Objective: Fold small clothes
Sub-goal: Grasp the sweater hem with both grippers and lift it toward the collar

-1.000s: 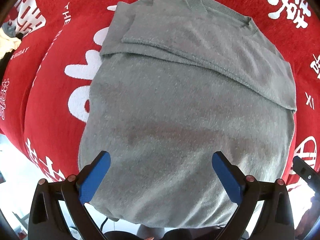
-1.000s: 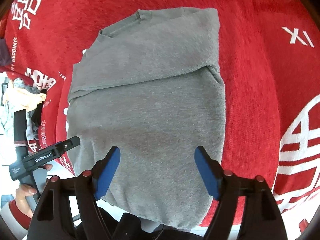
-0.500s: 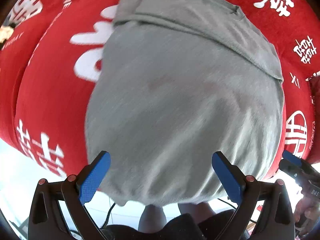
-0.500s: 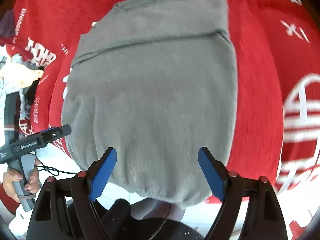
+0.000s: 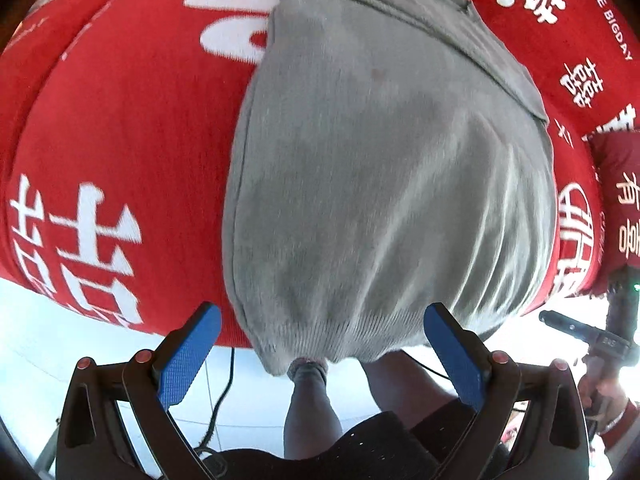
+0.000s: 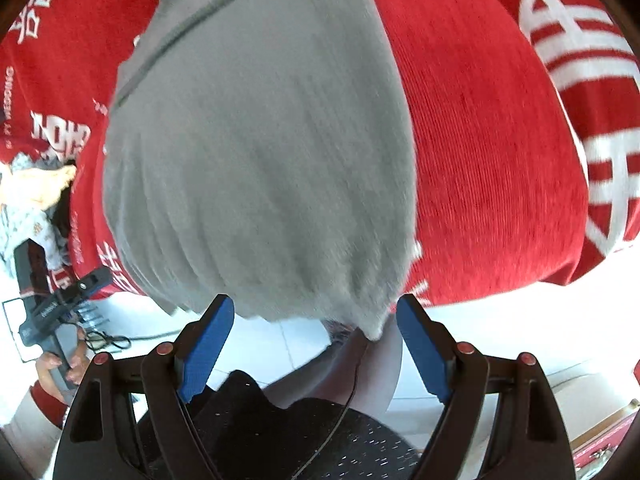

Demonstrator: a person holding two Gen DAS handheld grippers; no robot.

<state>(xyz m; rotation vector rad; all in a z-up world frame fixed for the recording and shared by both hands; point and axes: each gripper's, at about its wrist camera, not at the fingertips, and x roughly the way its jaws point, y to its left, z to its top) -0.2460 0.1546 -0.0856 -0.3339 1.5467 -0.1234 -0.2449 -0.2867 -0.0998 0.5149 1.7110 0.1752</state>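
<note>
A grey sweater [image 5: 380, 184] lies flat on a desk covered by a red cloth [image 5: 120, 128] with white characters, its ribbed hem draped over the near edge of the desk. The left gripper [image 5: 322, 354] points down at the hem's left part with its blue jaws spread wide and nothing between them; the hem lies just beyond the tips. The right gripper [image 6: 316, 344] likewise stands wide apart and empty just short of the hem's right corner, and no containers are visible.
</note>
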